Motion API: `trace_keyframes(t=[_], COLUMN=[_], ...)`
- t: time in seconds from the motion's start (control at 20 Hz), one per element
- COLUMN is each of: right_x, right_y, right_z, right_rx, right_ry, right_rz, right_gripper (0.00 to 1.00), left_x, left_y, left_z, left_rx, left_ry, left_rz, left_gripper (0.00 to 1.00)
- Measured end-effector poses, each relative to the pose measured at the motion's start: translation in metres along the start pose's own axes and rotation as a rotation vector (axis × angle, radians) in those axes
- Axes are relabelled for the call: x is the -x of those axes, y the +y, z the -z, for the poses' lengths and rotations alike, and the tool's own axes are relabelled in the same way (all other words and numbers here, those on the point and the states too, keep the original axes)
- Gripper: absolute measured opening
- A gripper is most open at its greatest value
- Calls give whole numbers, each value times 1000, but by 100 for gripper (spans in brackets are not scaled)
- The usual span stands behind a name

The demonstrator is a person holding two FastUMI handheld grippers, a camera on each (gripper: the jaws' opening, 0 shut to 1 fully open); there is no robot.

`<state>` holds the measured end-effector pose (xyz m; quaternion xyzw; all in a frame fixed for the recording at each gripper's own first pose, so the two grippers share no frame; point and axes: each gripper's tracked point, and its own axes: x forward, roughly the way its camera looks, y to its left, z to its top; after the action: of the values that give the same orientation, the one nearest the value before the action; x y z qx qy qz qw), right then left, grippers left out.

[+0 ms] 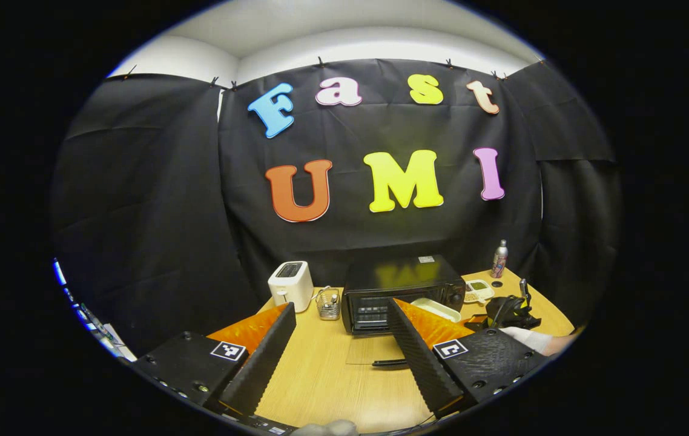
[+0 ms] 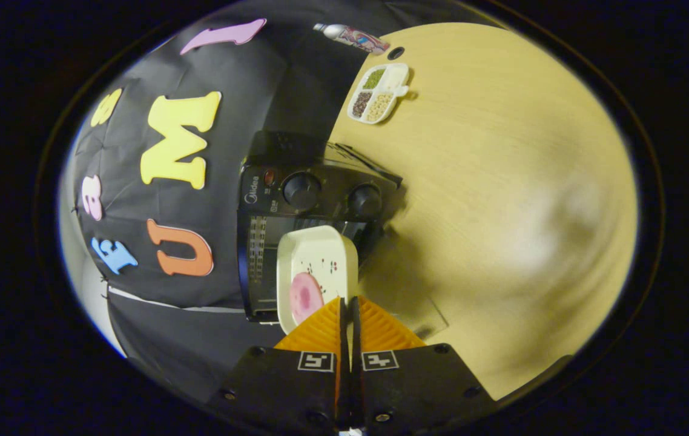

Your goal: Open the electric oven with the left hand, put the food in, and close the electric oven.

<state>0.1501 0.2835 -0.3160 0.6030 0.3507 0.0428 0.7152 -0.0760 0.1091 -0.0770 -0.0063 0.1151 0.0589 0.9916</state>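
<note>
Up close, right gripper (image 2: 348, 303) pinches tray (image 2: 320, 257) before oven knobs (image 2: 302, 190).

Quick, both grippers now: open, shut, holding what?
Left gripper: open, holding nothing.
Right gripper: shut on the plate rim.

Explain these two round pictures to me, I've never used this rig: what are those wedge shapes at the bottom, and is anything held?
Each picture comes from a camera riding on a hand-held two-finger gripper; the wedges are its fingers. In the left gripper view, the left gripper is open and holds nothing. On the wooden table stand a toaster and the electric oven, its glass door folded down. The right gripper view is rotated: the right gripper pinches the rim of a white plate carrying pink food, just in front of the oven's opening.
</note>
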Motion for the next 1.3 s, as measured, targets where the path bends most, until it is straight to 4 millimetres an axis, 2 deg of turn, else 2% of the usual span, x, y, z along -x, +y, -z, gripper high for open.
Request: trace_keyframes(t=[0.05,0.15,0.2,0.45,0.55,0.65,0.7,0.75,0.95,1.0,1.1,1.2,1.25,1.3], right_x=[-11,-31,-40,-77,-84,-91,-93,-96,-102,-101,-101,-97,-95,-91], right_y=[4,9,12,18,20,22,24,26,39,46,53,58,61,62], right_z=[2,6,5,-7,-7,-9,-10,-12,-16,-17,-17,-16,-17,-18], right_rx=[-5,-16,-14,23,37,49,54,56,52,35,33,53,63,87], right_ry=[-1,13,8,-36,-46,-56,-59,-66,-88,-89,-98,-84,-79,-78], right_rz=[-1,13,16,42,39,37,31,23,-52,-81,-116,-136,-148,-146], right_gripper=[0,0,4,4,0,4,0,5,7,13,17,31,43,51], left_x=[1,0,-1,-10,-14,-14,-15,-17,-16,-19,-20,-19,-19,-18], left_y=[4,16,21,36,40,42,42,42,46,47,48,47,46,46], left_z=[1,2,3,5,7,6,7,7,11,12,14,14,12,14], left_rx=[-1,-5,-4,7,12,12,12,13,8,7,10,9,7,5], left_ry=[7,16,20,43,51,55,54,56,66,66,72,69,66,63], left_rz=[-10,-40,-57,-109,-119,-126,-128,-127,-134,-135,-136,-132,-130,-126], left_gripper=[96,97,97,96,96,96,96,96,96,97,96,97,96,97])
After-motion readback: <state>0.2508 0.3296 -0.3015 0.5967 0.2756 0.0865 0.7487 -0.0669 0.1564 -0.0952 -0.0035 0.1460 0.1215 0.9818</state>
